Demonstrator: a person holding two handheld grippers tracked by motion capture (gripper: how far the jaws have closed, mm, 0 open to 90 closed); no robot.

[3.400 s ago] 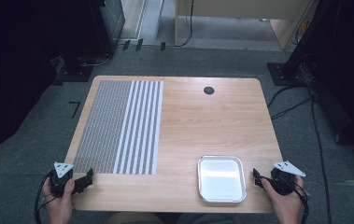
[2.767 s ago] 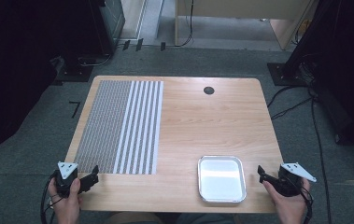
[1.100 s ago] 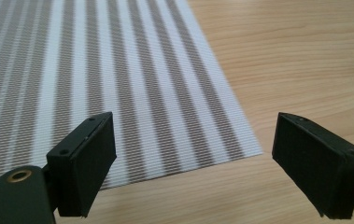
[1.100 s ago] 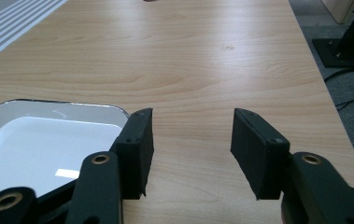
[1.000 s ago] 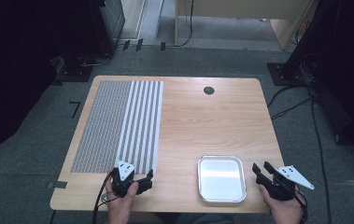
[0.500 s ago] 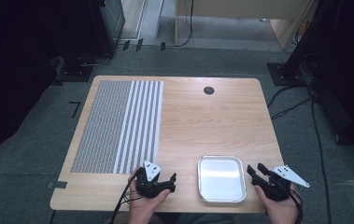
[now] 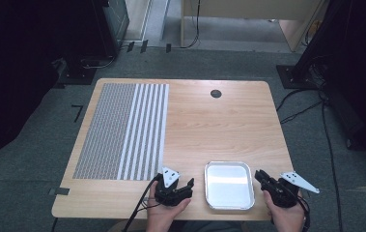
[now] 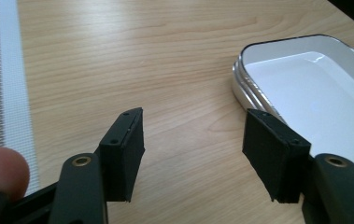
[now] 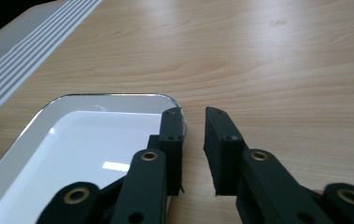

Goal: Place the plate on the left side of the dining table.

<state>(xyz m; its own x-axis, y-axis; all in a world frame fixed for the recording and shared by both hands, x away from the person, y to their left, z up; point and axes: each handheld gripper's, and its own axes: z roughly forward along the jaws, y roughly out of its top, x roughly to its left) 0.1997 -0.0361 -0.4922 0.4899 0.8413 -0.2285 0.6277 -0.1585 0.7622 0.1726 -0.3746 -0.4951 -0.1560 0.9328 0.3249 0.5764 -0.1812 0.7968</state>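
- Left gripper (image 7: 186, 186) just left of the metal tray (image 7: 229, 205), jaws closing in but spread, nothing between
- Right gripper (image 7: 260, 177) at the tray's right rim, jaws narrowing to a slim empty gap

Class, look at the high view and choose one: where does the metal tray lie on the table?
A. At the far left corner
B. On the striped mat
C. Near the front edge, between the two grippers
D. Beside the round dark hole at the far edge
C. The metal tray sits on bare wood near the front edge, with the left gripper on one side and the right gripper on the other.
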